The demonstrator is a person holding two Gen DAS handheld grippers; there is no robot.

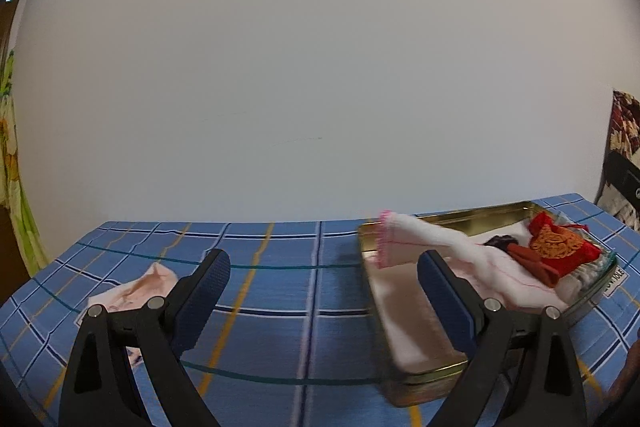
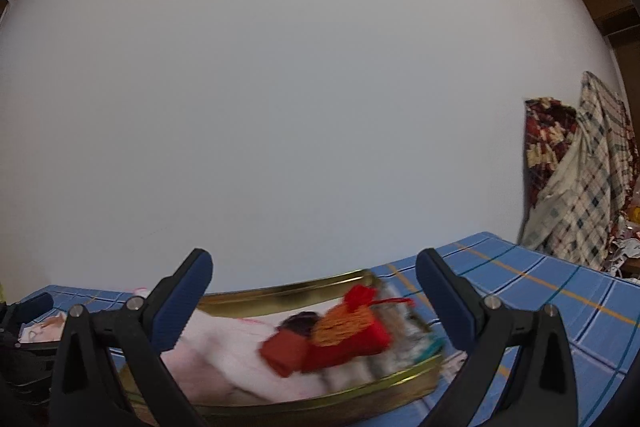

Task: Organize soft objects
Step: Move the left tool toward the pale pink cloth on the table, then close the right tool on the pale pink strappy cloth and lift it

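Observation:
A gold metal tin [image 1: 436, 373] lies on the blue checked tablecloth. In it lie a white cloth with a pink edge [image 1: 404, 233], a red pouch with gold embroidery [image 1: 560, 247] and a rust-red cloth [image 1: 532, 259]. My left gripper [image 1: 324, 285] is open and empty, above the cloth left of the tin. A pale pink cloth [image 1: 136, 287] lies on the table by its left finger. My right gripper [image 2: 314, 293] is open and empty just above the tin [image 2: 288, 293], over the red pouch [image 2: 352, 331] and the white cloth [image 2: 224, 351].
A white wall stands right behind the table. The blue checked tablecloth [image 1: 280, 307] covers the table. Patterned fabrics [image 2: 576, 167] hang at the far right. A flowered curtain [image 1: 10, 163] hangs at the far left.

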